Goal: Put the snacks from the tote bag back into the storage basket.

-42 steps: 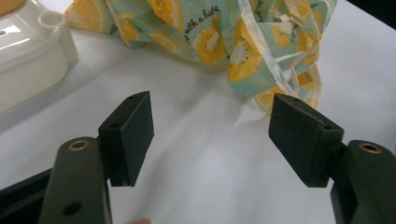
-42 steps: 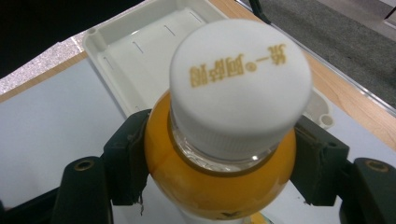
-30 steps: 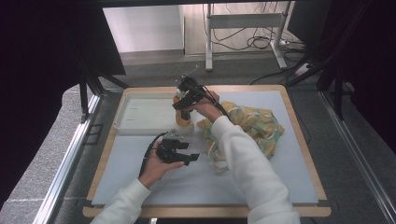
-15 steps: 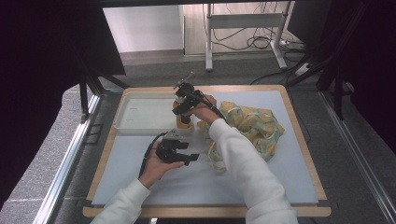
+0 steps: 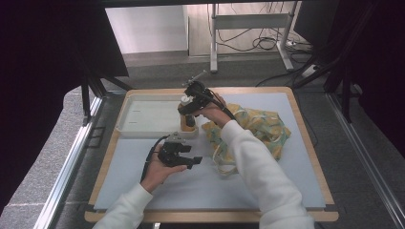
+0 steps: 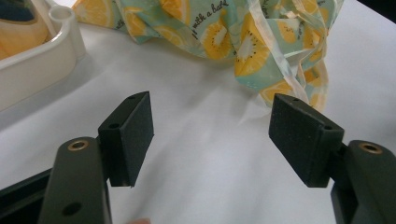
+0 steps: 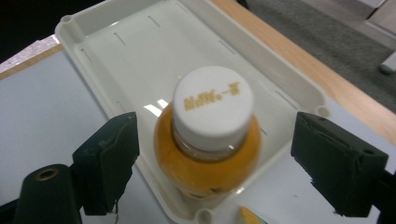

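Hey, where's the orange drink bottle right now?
The bottle stands upright in the near right corner of the white tray, left of the fruit-print bag; the right gripper hangs above it, jaws just opened, pads clear of it.

Black curtains (image 5: 43, 71) flank grey carpet (image 5: 43, 181), with a metal stand (image 5: 248, 28) and cables (image 5: 262, 44) behind.

table (image 5: 267, 191): white mat, wood rim | on it: white tray (image 5: 143, 117); fruit-print bag (image 5: 260, 129)

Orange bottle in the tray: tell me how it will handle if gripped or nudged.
The bottle looks full, so probably heavy for its size. Upright at the tray corner, it may tip if nudged. Its smooth round body might slip between the pads.
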### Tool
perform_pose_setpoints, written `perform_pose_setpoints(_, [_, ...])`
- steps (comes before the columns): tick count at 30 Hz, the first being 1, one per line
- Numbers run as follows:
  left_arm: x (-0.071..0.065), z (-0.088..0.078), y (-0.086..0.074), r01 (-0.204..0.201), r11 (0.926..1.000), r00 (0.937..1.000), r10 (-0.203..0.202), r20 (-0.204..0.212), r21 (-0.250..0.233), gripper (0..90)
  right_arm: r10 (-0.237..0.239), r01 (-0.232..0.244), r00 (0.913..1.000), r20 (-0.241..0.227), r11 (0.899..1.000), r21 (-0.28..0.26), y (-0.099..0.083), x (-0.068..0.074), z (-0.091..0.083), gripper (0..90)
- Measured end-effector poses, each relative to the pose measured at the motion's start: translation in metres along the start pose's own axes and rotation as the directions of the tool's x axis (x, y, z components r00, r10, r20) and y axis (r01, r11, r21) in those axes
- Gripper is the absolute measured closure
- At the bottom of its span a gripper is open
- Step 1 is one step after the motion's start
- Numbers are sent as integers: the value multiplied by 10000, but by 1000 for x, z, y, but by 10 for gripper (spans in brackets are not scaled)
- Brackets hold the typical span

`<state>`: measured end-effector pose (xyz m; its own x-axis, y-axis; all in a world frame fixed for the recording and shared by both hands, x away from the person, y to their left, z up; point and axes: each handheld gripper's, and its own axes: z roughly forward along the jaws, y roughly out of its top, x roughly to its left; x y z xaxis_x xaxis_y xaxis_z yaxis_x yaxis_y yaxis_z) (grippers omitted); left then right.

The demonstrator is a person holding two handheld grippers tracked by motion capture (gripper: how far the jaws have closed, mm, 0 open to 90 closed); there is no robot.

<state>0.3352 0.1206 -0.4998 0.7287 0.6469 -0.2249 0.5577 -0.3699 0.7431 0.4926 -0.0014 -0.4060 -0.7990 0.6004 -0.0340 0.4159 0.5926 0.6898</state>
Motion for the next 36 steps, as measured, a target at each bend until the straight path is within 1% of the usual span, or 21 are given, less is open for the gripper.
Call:
perform_pose_setpoints(3, [-1,0,-1,-41,10000,10000,41,-46,-26,301,61,-60,10000,37,9996,-281,-4,-1,-15,153])
perform_pose_setpoints(7, [-2,-1,-1,-75,10000,9999,75,-85,-45,301,94,-85,9999,111,9972,-738,-12,-2,-40,155])
perform_pose_setpoints(9, [-2,0,-2,-188,9998,9998,188,-60,-53,300,78,-53,9996,277,9961,-883,-17,-3,-53,160])
perform_pose_setpoints(11, [-3,-1,-2,-210,9998,9998,210,-64,-64,300,8,28,9994,352,9948,-1016,-24,-5,-66,164])
perform_pose_setpoints(15, [-1,-2,-2,-171,9998,9997,170,-151,-95,300,169,-123,9991,387,9931,-1167,-40,-10,-90,178])
perform_pose_setpoints(19, [-1,-1,-3,-129,9999,9997,128,-195,-47,301,303,-262,9989,361,9937,-1086,-62,-18,-107,182])
perform_pose_setpoints(21, [-2,0,-3,-133,9999,9997,132,-186,-33,300,279,-243,9990,339,9944,-1032,-74,-22,-114,182])
perform_pose_setpoints(24, [-3,2,-3,-174,9998,9997,174,-189,27,300,364,-320,9986,387,9935,-1092,-94,-26,-127,182])
perform_pose_setpoints(28, [-2,4,-4,-136,9999,9997,138,-224,95,300,607,-544,9969,504,9914,-1193,-120,-34,-142,183])
perform_pose_setpoints(31, [-2,4,-4,-140,9998,9996,142,-247,112,300,807,-732,9951,566,9895,-1242,-139,-38,-150,184])
perform_pose_setpoints(32, [-2,4,-4,-203,9997,9995,207,-258,157,299,846,-769,9947,586,9894,-1231,-145,-39,-152,183])
perform_pose_setpoints(36, [-2,3,-6,-192,9997,9994,196,-274,138,299,1025,-942,9930,593,9872,-1290,-168,-41,-160,183])
